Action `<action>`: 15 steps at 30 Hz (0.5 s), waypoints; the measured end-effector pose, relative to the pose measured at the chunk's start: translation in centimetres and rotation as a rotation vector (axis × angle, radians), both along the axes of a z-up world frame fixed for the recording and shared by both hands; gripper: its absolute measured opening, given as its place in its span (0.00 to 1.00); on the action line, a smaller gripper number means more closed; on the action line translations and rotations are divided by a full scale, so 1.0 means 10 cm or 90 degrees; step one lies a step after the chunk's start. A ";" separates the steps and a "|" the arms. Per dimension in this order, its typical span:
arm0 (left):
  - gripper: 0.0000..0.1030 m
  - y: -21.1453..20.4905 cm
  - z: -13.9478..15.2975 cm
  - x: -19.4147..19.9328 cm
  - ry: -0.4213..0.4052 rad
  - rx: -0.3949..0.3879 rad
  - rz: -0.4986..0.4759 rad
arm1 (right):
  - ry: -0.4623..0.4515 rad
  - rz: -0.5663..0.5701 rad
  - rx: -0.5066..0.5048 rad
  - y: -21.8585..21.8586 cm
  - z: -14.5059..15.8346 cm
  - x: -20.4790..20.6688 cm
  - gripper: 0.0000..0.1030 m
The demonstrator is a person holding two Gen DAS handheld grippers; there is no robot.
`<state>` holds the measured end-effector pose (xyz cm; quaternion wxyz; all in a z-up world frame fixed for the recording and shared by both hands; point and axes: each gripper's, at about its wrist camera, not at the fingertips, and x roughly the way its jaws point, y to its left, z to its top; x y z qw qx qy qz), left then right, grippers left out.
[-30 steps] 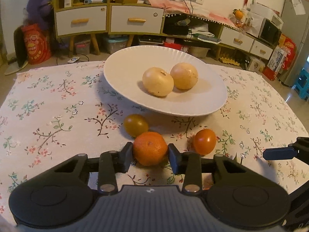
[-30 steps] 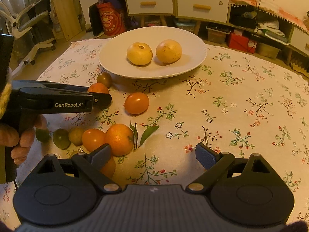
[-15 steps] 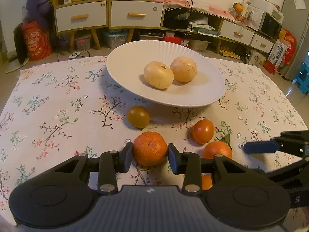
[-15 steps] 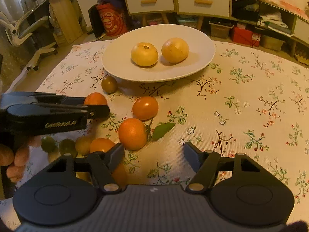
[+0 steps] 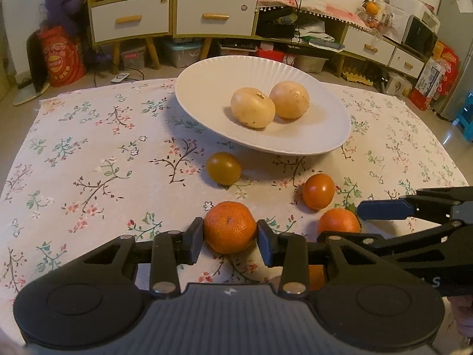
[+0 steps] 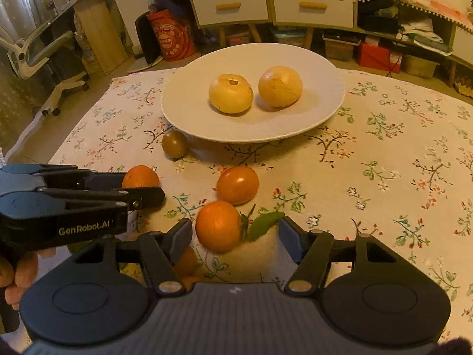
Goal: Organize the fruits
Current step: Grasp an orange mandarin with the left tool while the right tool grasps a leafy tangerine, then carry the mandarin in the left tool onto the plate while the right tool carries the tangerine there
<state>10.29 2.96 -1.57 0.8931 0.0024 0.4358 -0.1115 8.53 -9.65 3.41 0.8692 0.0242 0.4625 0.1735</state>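
Note:
My left gripper is shut on a rough orange tangerine just above the floral tablecloth; the right wrist view shows the left gripper holding that tangerine. My right gripper is closing around a smooth orange with a green leaf; its pads do not press the orange. A white plate behind holds two pale yellow round fruits. A dark olive tomato and an orange-red tomato lie in front of the plate.
More orange fruit lies partly hidden under the right gripper's left finger. A hand grips the left tool. Beyond the table stand a drawer cabinet and an office chair.
The right gripper's jaws have narrowed from wide open and come around the leafy orange. The left gripper keeps its hold on the tangerine and has barely moved.

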 end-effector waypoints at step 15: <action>0.22 0.04 0.00 -0.03 0.000 0.002 -0.001 | 0.017 0.001 0.007 0.03 -0.01 0.01 0.34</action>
